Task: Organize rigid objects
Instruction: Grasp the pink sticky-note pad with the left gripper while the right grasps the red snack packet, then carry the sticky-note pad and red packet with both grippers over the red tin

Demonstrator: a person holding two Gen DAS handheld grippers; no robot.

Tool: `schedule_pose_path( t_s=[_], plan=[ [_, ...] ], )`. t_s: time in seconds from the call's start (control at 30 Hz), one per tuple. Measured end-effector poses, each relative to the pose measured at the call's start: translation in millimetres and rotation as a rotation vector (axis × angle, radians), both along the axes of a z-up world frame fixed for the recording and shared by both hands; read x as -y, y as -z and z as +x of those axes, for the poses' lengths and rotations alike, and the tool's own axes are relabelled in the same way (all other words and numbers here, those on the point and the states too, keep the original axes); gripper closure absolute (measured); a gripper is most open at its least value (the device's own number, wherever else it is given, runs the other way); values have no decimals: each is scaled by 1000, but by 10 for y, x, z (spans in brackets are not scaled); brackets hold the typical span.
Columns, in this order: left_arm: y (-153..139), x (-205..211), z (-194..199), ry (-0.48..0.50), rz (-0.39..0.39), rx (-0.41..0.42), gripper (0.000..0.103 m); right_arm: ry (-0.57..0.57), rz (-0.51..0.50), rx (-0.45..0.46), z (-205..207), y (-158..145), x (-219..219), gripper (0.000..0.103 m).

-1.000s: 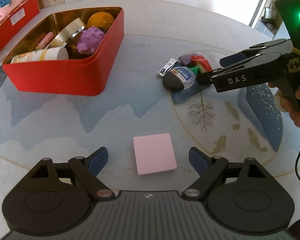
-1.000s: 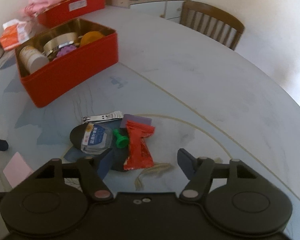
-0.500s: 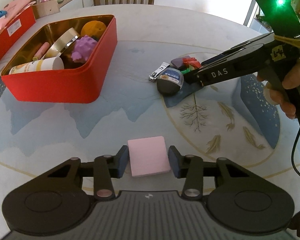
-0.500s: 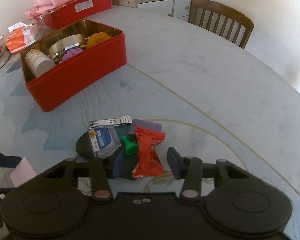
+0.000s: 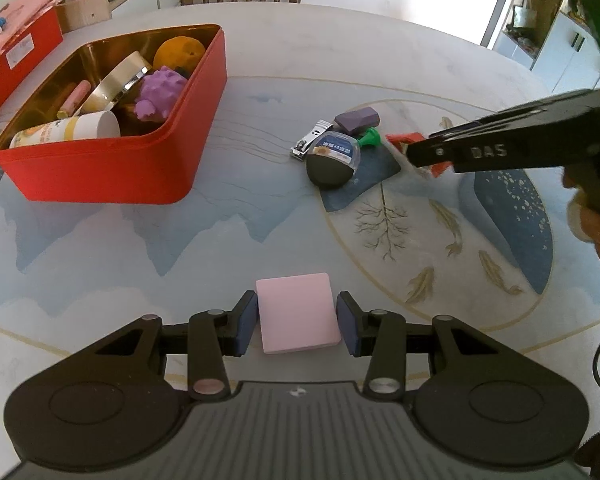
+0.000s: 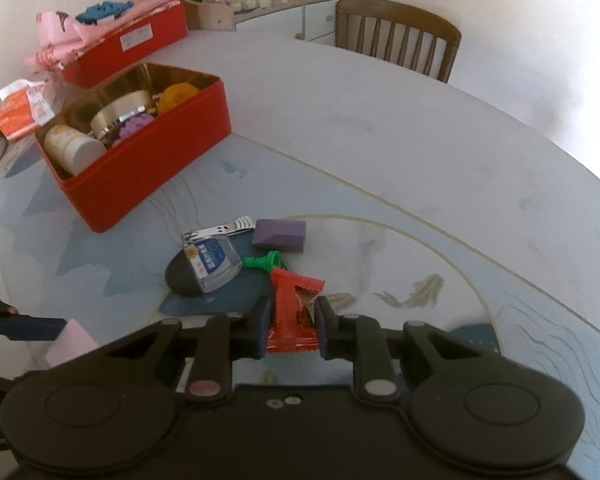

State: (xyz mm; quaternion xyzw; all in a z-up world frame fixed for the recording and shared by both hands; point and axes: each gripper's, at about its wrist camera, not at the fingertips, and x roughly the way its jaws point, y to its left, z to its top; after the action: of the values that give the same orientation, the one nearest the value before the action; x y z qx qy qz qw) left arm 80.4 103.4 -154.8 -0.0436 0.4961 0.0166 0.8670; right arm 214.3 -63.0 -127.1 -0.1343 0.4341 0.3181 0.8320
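My left gripper [image 5: 297,322] is shut on a flat pink block [image 5: 296,312], its pads against both sides. My right gripper [image 6: 293,326] is shut on a red snack packet [image 6: 294,316], lifted off the table; it shows in the left wrist view [image 5: 410,154] at the right. On the table lie a black oval case with a blue label [image 5: 332,162], a nail clipper [image 5: 310,144], a purple block [image 5: 358,118] and a green pin [image 5: 368,137]. The open red tin [image 5: 112,176] holds several items.
A second red box [image 6: 128,50] with pink cloth stands at the far left. An orange packet [image 6: 20,112] lies beside it. A wooden chair [image 6: 396,36] stands behind the round table. The person's hand [image 5: 596,216] and cable are at the right.
Both grippers closed: the left onto the pink block, the right onto the red packet, which has come away from the pile toward the right.
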Motion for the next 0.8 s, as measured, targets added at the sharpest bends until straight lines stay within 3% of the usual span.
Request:
schedule_pose_path(
  t_s=[0.3,0.8],
  plan=[
    [-103,-85,5,-12,-22,24,61,26,30,12,-184,-183,45,81],
    [-630,-465,86,-60,-34,134,61,40,130,51,-358,-754,-61,82]
  ],
)
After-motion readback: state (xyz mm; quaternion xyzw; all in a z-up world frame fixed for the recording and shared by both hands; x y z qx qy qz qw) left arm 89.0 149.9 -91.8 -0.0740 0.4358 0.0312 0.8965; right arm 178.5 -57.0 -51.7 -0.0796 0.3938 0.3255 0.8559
